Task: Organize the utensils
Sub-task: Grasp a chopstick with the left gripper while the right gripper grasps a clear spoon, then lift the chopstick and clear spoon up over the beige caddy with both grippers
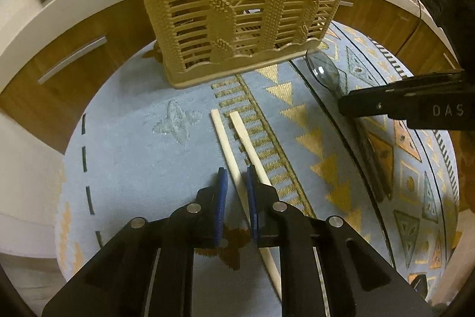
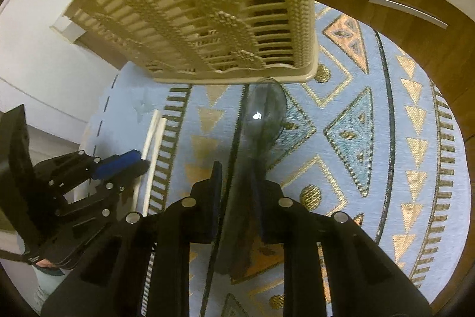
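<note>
Both claws low over the patterned cloth.
Left claw (image 1: 236, 183) nearly together around one chopstick (image 1: 228, 156); right claw (image 2: 236, 183) nearly together around the clear spoon (image 2: 261, 121).

Left gripper (image 1: 236, 183) pitched steeply down at the blue patterned mat (image 1: 133, 162), its blue-padded jaws narrowed almost together, close on either side of one pale chopstick (image 1: 228, 156). Right gripper (image 2: 236, 177) sits beside it over the same mat, tipped down just as steeply, jaws drawn in around the dark spoon (image 2: 264, 121) handle.
</note>
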Tool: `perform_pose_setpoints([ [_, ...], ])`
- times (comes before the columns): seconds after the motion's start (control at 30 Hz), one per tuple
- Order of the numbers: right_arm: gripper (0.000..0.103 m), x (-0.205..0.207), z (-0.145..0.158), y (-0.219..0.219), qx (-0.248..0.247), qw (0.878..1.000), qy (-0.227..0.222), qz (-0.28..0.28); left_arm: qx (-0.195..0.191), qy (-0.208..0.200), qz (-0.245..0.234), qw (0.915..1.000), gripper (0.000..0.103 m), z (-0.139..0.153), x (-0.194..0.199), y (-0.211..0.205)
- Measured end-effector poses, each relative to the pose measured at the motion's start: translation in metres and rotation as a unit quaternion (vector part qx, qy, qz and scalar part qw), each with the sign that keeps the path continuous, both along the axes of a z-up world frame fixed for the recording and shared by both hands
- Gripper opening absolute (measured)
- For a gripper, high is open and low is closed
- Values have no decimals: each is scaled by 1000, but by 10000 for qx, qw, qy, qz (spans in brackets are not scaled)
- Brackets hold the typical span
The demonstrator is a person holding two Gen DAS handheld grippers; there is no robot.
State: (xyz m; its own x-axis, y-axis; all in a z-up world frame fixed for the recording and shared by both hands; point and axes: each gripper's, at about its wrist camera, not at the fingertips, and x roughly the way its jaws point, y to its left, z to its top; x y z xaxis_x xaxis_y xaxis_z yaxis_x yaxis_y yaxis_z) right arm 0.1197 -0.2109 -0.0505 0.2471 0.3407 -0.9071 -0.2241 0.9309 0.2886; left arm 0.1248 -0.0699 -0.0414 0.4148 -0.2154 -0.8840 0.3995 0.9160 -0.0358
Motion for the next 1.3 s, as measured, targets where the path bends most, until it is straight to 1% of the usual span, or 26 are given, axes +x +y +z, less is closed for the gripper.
perform_pose_setpoints([
  [0.23,17,7,0,11,-201,9998,-37,6,106,-26,-63,9999,12,2,-1,-1],
  [0.3,17,9,0,21,-397,9992,-57,13,182,19,-125,9998,13,1,-1,-2],
  [0.37,17,11,-6,31,-595,9982,15,19,285,49,-197,9994,13,2,-2,-4],
  [0.43,16,9,-6,40,-834,9964,-94,65,333,75,-241,9991,13,1,0,-10],
  [0.5,9,6,-7,46,-977,9950,-146,129,411,67,-297,9987,13,1,1,-15],
  [0.57,9,3,-8,52,-1065,9939,-177,215,523,36,-333,9981,12,1,0,-20],
  [0.6,9,0,-8,55,-1124,9930,-201,297,588,16,-347,9977,11,-1,2,-29],
  [0.67,8,-4,-10,59,-1174,9922,-220,372,676,-13,-364,9970,7,-1,-1,-34],
  [0.73,6,-10,-10,62,-1172,9918,-209,461,668,-29,-357,9971,5,-1,-4,-36],
  [0.83,2,-18,-8,67,-1045,9926,-244,569,442,-23,-224,9988,4,1,-8,-32],
  [0.97,2,-27,-7,63,-920,9934,-236,642,211,-91,-110,9997,4,6,-21,-17],
  [1.07,2,-33,-9,61,-844,9938,-251,678,131,-150,-41,9998,4,9,-28,-7],
  [1.2,2,-36,-2,52,-535,9959,-316,652,2,-256,52,9997,4,19,-28,3],
  [1.3,2,-39,11,39,-247,9960,-531,672,-189,-454,98,9987,4,31,-29,12],
])
